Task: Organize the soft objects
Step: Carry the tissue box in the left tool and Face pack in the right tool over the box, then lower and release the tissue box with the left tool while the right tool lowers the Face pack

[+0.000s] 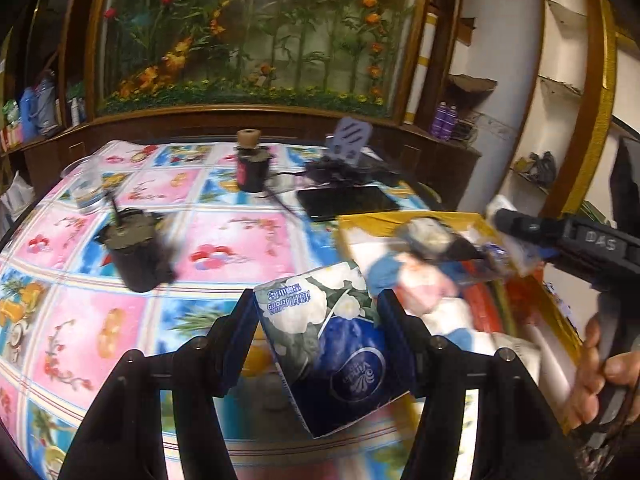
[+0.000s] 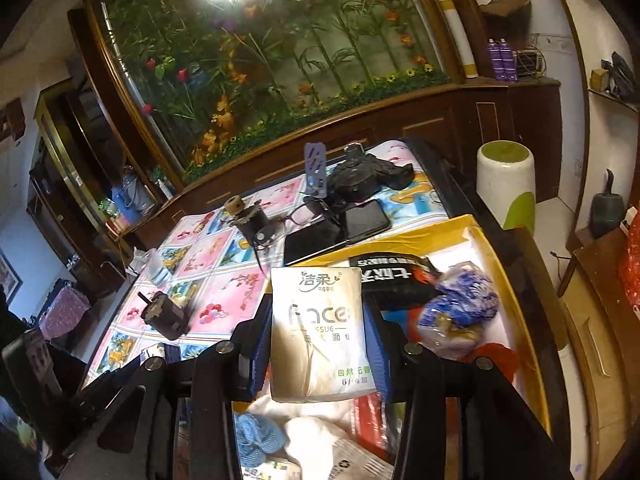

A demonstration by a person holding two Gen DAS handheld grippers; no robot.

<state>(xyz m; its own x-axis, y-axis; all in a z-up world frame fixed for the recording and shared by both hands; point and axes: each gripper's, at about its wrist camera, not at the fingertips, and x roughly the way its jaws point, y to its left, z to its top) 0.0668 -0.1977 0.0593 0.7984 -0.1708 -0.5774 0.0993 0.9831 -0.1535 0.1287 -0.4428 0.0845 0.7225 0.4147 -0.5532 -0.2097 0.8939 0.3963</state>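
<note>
1. Plainly mid-sort: left hand-held gripper [image 1: 318,344] closed about halfway on a blue floral tissue pack [image 1: 328,344], pads pressing both sides, pack carried tilted above the counter [image 1: 224,240], just left of the yellow box [image 1: 568,320].
2. Right hand-held gripper [image 2: 318,344] narrower, clamped on a beige tissue pack [image 2: 318,328], pack upright between the blue pads, hanging over the yellow box's left edge.
3. Side grips likely chosen because soft packs squash: squeezing the flat faces keeps them from slipping out.
4. Both packs probably bound for the yellow box, judging by the soft things already gathered there: a blue knitted piece [image 2: 258,436], white fabric [image 2: 316,428], a blue-patterned plastic bag [image 2: 460,304] and a black packet [image 2: 396,276].
5. In the left view, the right gripper reaching over the yellow box from the right, a person's hand [image 1: 600,376] on its handle.
6. Left of the yellow box: flowered tablecloth in pink and blue squares, two dark pots [image 1: 138,256], a clear plastic cup [image 1: 86,190].
7. Beyond the yellow box: a dark phone [image 2: 368,218], eyeglasses [image 2: 304,216], a black camera-like device [image 2: 360,176].
8. Behind it all, a large wood-framed glass case of artificial flowers [image 2: 272,68]; right of the yellow box, a white-and-green stool [image 2: 506,184] on the floor.
</note>
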